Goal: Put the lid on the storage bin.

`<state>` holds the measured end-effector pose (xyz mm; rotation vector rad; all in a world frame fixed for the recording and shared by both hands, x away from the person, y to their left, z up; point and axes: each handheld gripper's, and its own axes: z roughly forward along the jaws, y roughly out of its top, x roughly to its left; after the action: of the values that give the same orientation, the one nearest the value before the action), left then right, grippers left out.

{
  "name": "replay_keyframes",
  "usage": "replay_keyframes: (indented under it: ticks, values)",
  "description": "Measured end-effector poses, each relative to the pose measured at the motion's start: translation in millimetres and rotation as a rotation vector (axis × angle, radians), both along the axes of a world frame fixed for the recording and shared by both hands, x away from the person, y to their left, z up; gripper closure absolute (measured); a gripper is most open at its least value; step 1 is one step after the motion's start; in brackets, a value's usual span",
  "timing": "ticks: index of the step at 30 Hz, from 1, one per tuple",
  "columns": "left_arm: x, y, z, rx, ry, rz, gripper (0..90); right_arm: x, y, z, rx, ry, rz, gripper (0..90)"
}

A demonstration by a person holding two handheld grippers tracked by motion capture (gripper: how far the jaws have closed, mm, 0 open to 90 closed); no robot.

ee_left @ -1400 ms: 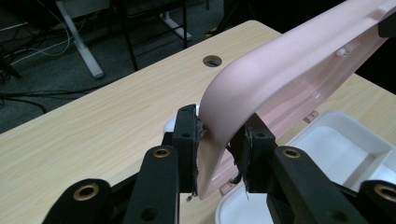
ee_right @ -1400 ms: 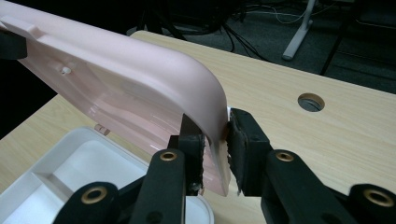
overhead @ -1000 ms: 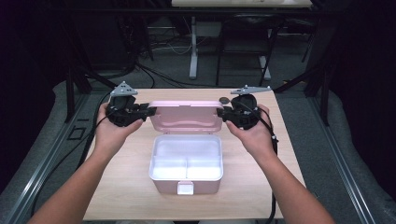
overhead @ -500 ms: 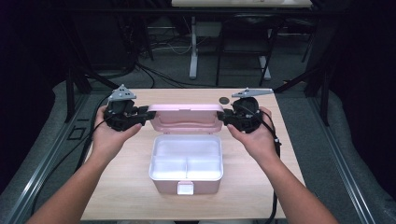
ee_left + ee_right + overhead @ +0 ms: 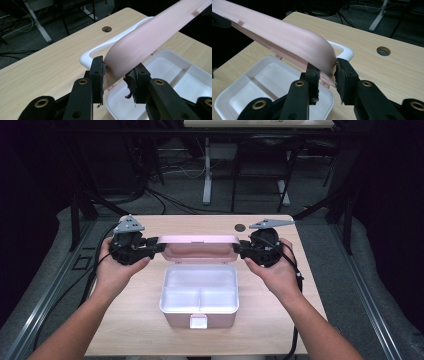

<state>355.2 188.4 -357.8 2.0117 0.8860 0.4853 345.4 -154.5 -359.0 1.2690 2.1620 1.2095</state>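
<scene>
A pink lunch box [image 5: 199,319] stands open in the middle of the table, its white two-part tray [image 5: 199,290] bare. Its pink lid [image 5: 199,245] stands up on the far hinge. My left gripper [image 5: 159,246] is shut on the lid's left end and my right gripper [image 5: 239,249] is shut on its right end. In the left gripper view the lid [image 5: 140,42] runs up and to the right from between the pads of the left gripper [image 5: 117,75]. In the right gripper view the lid's corner [image 5: 287,37] sits between the pads of the right gripper [image 5: 327,72]. A white handle [image 5: 100,50] shows behind the lid.
A round cable hole [image 5: 240,227] is in the wooden table [image 5: 125,330] behind the box, near the right gripper. A white latch [image 5: 198,322] sits at the box's near side. Dark floor, cables and desk legs lie beyond the far edge.
Both grippers keep hold of the lid's ends and have come slightly toward me. The lid has tipped up from leaning back to more upright.
</scene>
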Motion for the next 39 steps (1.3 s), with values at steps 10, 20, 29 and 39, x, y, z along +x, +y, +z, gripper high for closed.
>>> replay_keyframes:
  ticks: [10,20,29,39]
  values:
    - [-12.6,2.4,-1.3,0.008,-0.003,-0.014,67.3,-9.4,-1.2,-2.5,-0.009,0.004,0.008,72.1]
    - [-21.3,3.6,-6.0,0.016,-0.010,-0.020,66.7,-20.6,-2.1,-8.6,-0.002,-0.002,0.015,72.4]
    - [-32.0,4.8,-12.8,0.021,-0.008,-0.030,66.5,-29.7,-3.3,-13.6,-0.004,0.004,0.034,72.2]
    - [-42.7,8.1,-22.1,0.002,0.000,-0.041,65.1,-40.3,-4.1,-19.9,-0.013,-0.004,0.045,71.0]
